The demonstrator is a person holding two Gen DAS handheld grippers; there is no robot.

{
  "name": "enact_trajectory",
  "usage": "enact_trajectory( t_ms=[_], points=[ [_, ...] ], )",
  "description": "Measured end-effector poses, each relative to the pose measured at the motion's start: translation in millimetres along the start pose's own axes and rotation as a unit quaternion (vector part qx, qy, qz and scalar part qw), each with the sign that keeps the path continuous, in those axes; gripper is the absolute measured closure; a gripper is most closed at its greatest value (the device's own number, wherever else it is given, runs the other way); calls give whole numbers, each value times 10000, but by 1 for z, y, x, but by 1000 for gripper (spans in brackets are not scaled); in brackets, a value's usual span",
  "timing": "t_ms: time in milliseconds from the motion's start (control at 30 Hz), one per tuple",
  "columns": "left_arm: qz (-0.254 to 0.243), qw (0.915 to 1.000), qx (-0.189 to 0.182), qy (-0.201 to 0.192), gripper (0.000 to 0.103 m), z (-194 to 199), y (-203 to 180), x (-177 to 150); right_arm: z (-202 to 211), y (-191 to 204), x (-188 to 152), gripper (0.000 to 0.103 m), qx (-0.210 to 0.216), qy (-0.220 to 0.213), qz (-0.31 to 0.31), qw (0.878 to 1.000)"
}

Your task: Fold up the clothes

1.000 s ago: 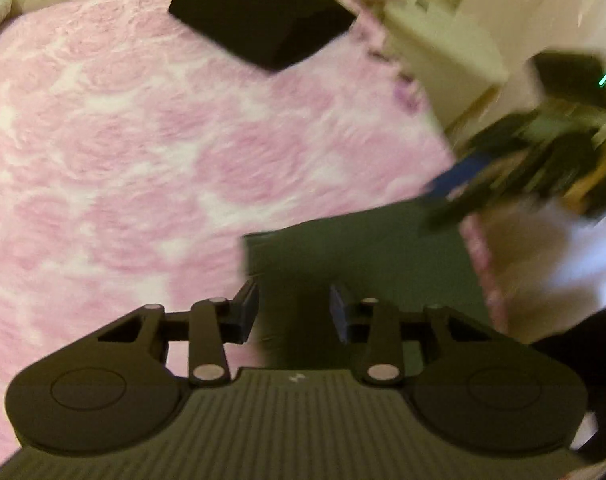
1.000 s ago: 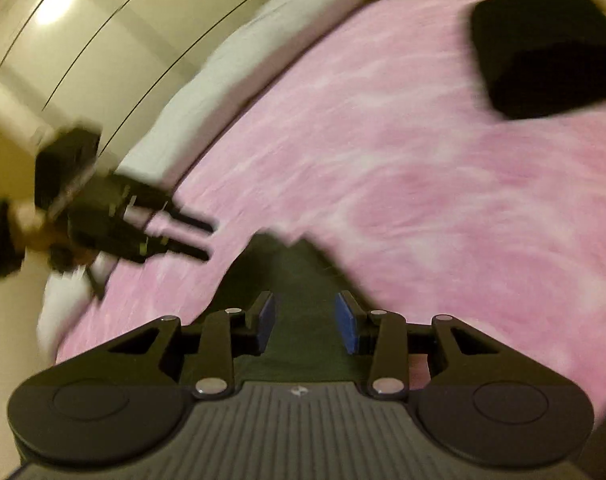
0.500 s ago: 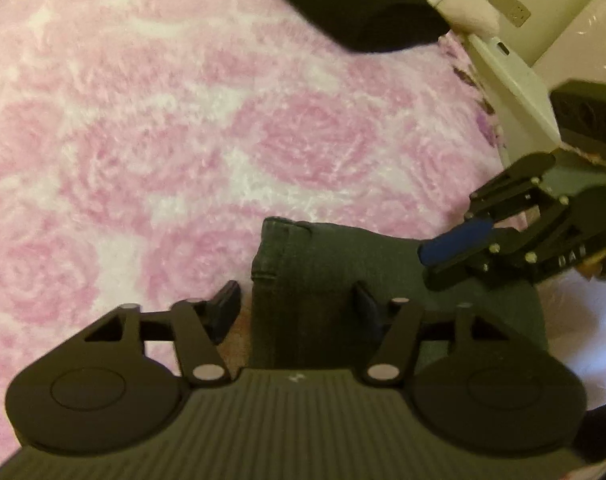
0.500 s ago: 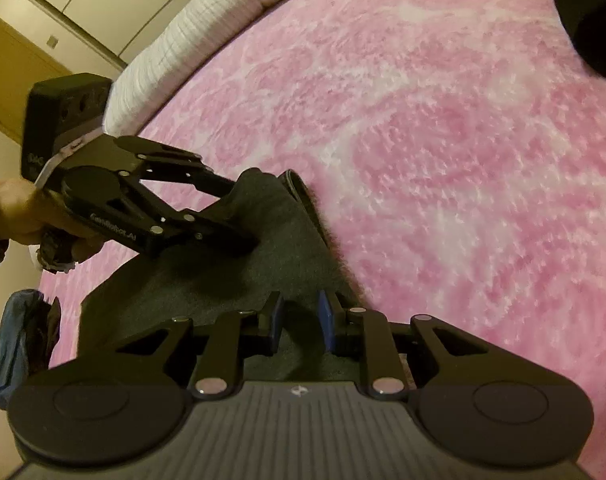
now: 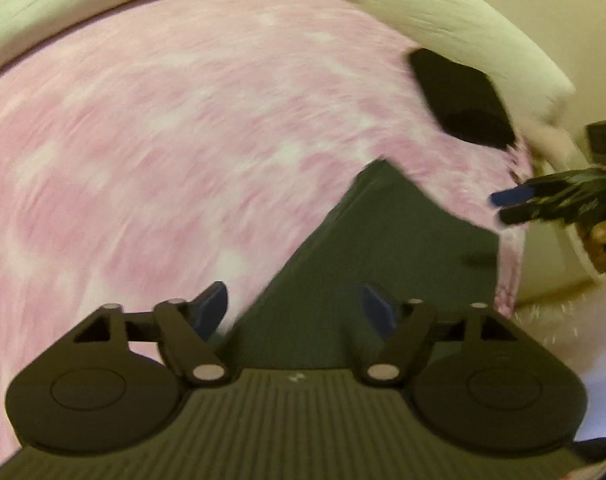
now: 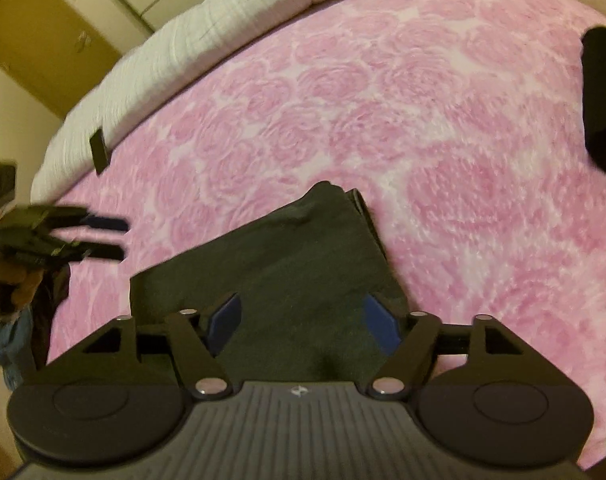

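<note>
Right gripper (image 6: 301, 322) gapes above folded dark garment (image 6: 303, 256).

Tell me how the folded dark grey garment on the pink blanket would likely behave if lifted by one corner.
The folded dark grey garment would probably go floppy: its layered edge looks like soft cloth. Lifted by one corner, the fold would likely fall open. It seems light, barely denting the pink blanket, whose plush pile may resist sliding.

Left gripper (image 5: 294, 307): black linkage arms; silver pivot screws; blue-padded fingers (image 5: 213, 307); ribbed grey body; right gripper (image 6: 303, 318) identical.
</note>
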State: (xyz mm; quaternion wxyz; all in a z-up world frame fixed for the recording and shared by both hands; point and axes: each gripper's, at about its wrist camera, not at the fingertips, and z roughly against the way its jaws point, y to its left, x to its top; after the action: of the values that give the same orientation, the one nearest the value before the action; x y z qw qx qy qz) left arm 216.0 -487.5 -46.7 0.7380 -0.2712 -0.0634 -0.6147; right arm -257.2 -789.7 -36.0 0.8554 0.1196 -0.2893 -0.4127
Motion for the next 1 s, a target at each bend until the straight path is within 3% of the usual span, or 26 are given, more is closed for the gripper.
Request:
enact_trajectory(
  t_ms=[133,233,433,567,733,833,933,1000],
  points=[
    [1306,9912,229,30,29,13,24,-55,-9,-16,24,21,99,307,220,9992],
    [2086,9777,251,17,29,5,27,-79,-23,-30,44,21,235,558,358,9975],
    [3212,9460,353,-264,29,-23,29,-103,-80,-60,83,15,983,1127,612,9869],
    [3442,9373,386,-384,29,-38,34,-108,-119,-67,95,15,1310,1548,957,9745],
    [3377,9401,-86,-465,29,-56,42,-104,-160,-80,95,14,1485,1914,1116,9638],
    [3280,9436,-230,-389,22,-71,48,-102,-173,-91,94,0,1856,1969,974,9578],
    [3303,9420,-386,-448,19,-76,51,-103,-178,-92,92,0,2032,1956,895,9552],
    [3322,9407,-468,-499,23,-74,52,-105,-179,-89,92,1,2170,2043,915,9502]
  ],
)
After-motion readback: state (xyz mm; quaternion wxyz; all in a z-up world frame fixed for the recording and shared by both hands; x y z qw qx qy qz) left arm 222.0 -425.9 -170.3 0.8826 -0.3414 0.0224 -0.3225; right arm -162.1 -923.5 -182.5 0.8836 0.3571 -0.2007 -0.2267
